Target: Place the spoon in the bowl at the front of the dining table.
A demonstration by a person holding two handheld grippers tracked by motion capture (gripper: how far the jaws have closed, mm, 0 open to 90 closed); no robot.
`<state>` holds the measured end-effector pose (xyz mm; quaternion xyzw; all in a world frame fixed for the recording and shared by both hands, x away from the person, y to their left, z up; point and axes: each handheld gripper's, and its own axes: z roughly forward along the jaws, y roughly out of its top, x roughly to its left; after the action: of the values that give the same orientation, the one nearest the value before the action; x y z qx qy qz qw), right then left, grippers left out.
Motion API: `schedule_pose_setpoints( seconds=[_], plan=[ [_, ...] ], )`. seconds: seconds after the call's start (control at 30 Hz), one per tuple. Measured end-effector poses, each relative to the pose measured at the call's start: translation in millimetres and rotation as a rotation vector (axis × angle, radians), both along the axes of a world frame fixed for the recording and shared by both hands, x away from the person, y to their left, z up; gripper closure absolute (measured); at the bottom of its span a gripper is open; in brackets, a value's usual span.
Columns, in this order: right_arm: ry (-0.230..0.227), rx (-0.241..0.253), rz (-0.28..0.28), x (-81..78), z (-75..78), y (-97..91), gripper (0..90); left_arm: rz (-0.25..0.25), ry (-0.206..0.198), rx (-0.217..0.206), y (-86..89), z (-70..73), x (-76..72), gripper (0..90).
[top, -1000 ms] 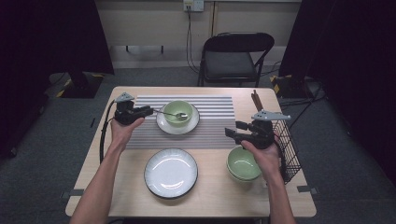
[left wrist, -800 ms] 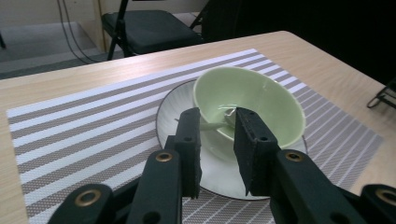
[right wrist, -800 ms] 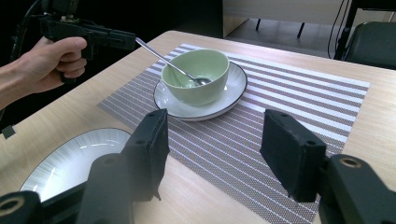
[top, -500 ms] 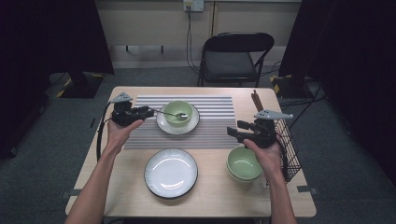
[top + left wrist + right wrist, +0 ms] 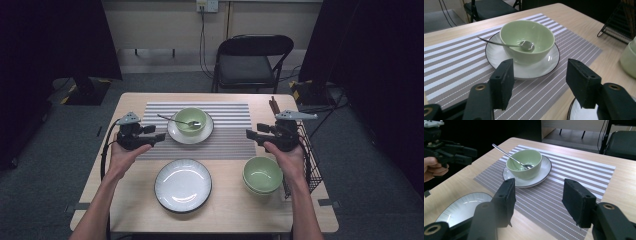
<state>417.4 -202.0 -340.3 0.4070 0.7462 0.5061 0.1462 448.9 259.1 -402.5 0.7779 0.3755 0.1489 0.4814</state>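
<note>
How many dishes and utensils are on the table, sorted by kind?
Green bowls: 2, one on the placemat's plate, one near the right gripper
Plates: 2, one under the bowl, one bare at the near edge
Spoons: 1, in the bowl on the plate
Total: 5

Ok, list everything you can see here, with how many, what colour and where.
bowl with spoon: 1, green, on white plate on mat
white plate: 1, on mat
mat: 1, grey striped, table's far half
empty plate: 1, white, dark rim, near edge
stacked bowls: green, count unclear, near right
wire rack: 1, black, right edge
chair: 1, black, behind table
table: 1, light wood
left gripper: black, jaws open, left of plate
right gripper: black, jaws open, beside rack
</note>
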Motion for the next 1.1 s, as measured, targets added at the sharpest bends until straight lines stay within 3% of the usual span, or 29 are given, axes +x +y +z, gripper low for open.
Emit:
schedule_pose_setpoints(
  seconds=[0.13, 0.27, 0.33, 0.4, 0.53, 0.73, 0.8, 0.87, 0.93, 1.07, 1.1],
  plan=[
    [-0.003, -0.009, -0.014, 2.6, 4.2, -2.1, 44.0, 0.028, 0.022, 0.019, 7.1, -8.0, -7.9, 40.6],
    [-0.015, -0.014, -0.025, 4.1, 9.9, -7.5, 43.7, 0.056, 0.061, 0.022, 16.4, -22.2, -15.7, 37.0],
    [-0.017, -0.015, -0.034, 5.6, 12.3, -11.4, 43.3, 0.073, 0.059, 0.054, 20.1, -27.9, -20.7, 36.2],
    [-0.022, -0.021, -0.039, 7.0, 14.4, -14.8, 42.7, 0.075, 0.070, 0.057, 24.1, -35.2, -26.2, 34.4],
    [-0.016, -0.040, -0.058, 11.4, 19.0, -20.9, 42.5, 0.097, 0.125, 0.081, 30.1, -52.3, -32.1, 33.6],
    [-0.017, -0.065, -0.088, 21.6, 23.7, -28.7, 42.8, 0.096, 0.162, 0.092, 36.2, -67.9, -37.9, 29.7],
    [-0.011, -0.069, -0.097, 24.9, 25.2, -30.9, 42.9, 0.071, 0.179, 0.102, 36.1, -72.6, -40.4, 26.2],
    [-0.015, -0.070, -0.100, 27.8, 26.5, -32.6, 43.0, 0.076, 0.177, 0.129, 35.7, -77.0, -43.4, 25.1],
    [-0.014, -0.077, -0.107, 31.3, 26.8, -34.0, 43.1, 0.084, 0.187, 0.131, 36.2, -82.0, -46.5, 22.4],
    [-0.003, -0.089, -0.112, 38.7, 22.4, -38.6, 43.5, 0.074, 0.207, 0.194, 35.9, -89.0, -52.1, 19.4],
    [0.004, -0.093, -0.117, 40.5, 21.2, -40.0, 43.8, 0.072, 0.190, 0.208, 35.8, -90.1, -54.9, 19.1]
  ],
)
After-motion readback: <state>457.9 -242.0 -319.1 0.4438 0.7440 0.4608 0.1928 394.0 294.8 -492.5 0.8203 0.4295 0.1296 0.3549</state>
